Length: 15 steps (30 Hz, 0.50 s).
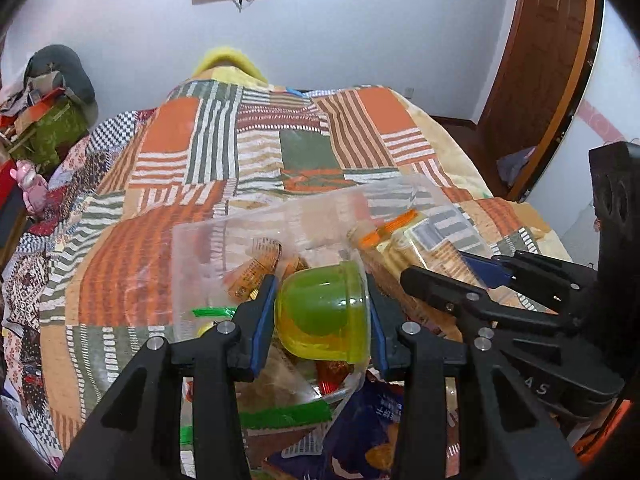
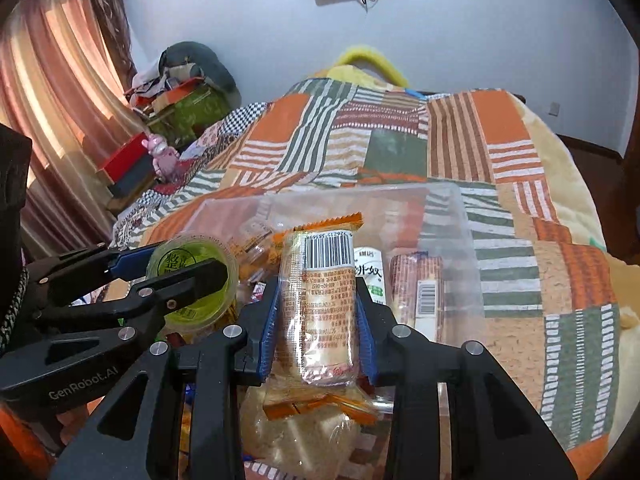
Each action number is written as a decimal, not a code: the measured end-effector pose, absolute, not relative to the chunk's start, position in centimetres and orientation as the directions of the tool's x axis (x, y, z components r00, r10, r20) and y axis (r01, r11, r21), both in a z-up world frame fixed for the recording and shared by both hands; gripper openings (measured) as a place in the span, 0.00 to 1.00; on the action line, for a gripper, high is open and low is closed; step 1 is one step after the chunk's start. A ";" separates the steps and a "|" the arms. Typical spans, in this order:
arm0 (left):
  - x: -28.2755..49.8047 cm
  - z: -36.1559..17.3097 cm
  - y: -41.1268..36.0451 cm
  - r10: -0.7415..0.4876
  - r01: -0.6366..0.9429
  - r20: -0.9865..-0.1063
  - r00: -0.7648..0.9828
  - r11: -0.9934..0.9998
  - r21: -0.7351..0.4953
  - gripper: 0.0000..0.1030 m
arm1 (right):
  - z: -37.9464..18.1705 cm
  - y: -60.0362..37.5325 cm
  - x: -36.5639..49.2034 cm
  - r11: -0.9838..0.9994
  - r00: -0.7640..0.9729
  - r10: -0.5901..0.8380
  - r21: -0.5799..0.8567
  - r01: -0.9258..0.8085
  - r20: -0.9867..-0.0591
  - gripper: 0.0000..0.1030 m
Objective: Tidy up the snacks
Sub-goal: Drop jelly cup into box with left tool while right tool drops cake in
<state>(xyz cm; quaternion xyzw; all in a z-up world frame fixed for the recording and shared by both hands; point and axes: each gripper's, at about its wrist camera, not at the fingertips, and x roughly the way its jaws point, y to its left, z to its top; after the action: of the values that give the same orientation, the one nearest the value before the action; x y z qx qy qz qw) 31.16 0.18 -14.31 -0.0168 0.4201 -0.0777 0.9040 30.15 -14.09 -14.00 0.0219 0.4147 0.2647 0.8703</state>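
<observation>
From the left wrist view, the left claw [image 1: 322, 312] pinches a green jelly cup [image 1: 324, 314] between its blue-padded fingers [image 1: 262, 320], the cup tipped so that its domed bottom faces the camera. The cup hangs over the near end of a clear plastic bin [image 1: 200, 248] that sits on a bed covered by a patchwork quilt [image 1: 192, 148] in orange, green and white stripes. Inside the bin lie small orange-printed snack packets [image 1: 260, 260]. Loose wrappers, among them a dark blue snack bag [image 1: 372, 420], are heaped below the claw. To the right, the right claw [image 1: 476, 276] reaches in over the bin with a pale packet between its fingers.

From the right wrist view, the right claw [image 2: 318, 320] grips an orange-edged wrapped cake [image 2: 324, 300], barcode end pointing away, held upright along the fingers above the clear plastic bin [image 2: 468, 240]. Just beyond it in the bin lie a white milk carton [image 2: 370, 276] and a brown striped biscuit pack [image 2: 420, 292]. A bag of bread [image 2: 296, 440] lies below the claw. At left, the left claw [image 2: 176, 272] clasps the green jelly cup [image 2: 192, 284], its printed lid turned toward this camera. A heap of boxes and clothes [image 2: 176, 92] stands by the pink curtain [image 2: 52, 100].
</observation>
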 end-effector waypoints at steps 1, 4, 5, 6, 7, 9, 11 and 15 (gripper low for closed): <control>31.1 -14.2 0.3 -0.153 0.125 -0.751 0.642 0.988 -0.094 0.40 | -14.0 -14.2 30.1 0.860 0.514 0.476 0.256 -0.441 -0.713 0.32; 30.6 -13.2 0.3 -0.143 0.126 -0.733 0.665 0.989 -0.079 0.43 | -13.6 -14.5 29.9 0.861 0.513 0.477 0.261 -0.437 -0.714 0.44; 30.2 -12.8 0.4 -0.141 0.124 -0.726 0.673 0.989 -0.077 0.47 | -13.5 -14.7 29.7 0.863 0.518 0.476 0.261 -0.433 -0.711 0.46; 29.8 -12.3 0.5 -0.139 0.123 -0.718 0.682 0.990 -0.075 0.49 | -13.3 -14.9 29.5 0.863 0.522 0.476 0.261 -0.433 -0.708 0.48; 29.5 -12.0 0.6 -0.137 0.122 -0.713 0.688 0.990 -0.072 0.52 | -12.9 -15.2 29.1 0.863 0.526 0.476 0.257 -0.436 -0.705 0.48; 28.5 -11.2 0.7 -0.120 0.120 -0.702 0.703 0.992 -0.049 0.56 | -12.5 -15.5 28.7 0.862 0.529 0.474 0.249 -0.440 -0.704 0.50; 27.4 -10.7 1.0 -0.095 0.114 -0.696 0.712 0.993 -0.018 0.61 | -11.8 -16.1 27.9 0.863 0.538 0.470 0.239 -0.444 -0.700 0.52; 25.3 -10.5 1.9 -0.064 0.099 -0.698 0.713 0.995 0.010 0.70 | -11.0 -16.9 26.8 0.863 0.543 0.467 0.225 -0.453 -0.699 0.52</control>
<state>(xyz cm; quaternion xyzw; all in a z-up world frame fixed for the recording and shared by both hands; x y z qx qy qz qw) 25.26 1.94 -10.46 0.0233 0.3761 -0.0440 0.9252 26.76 -16.89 -11.03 0.0085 0.4003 0.2617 0.8782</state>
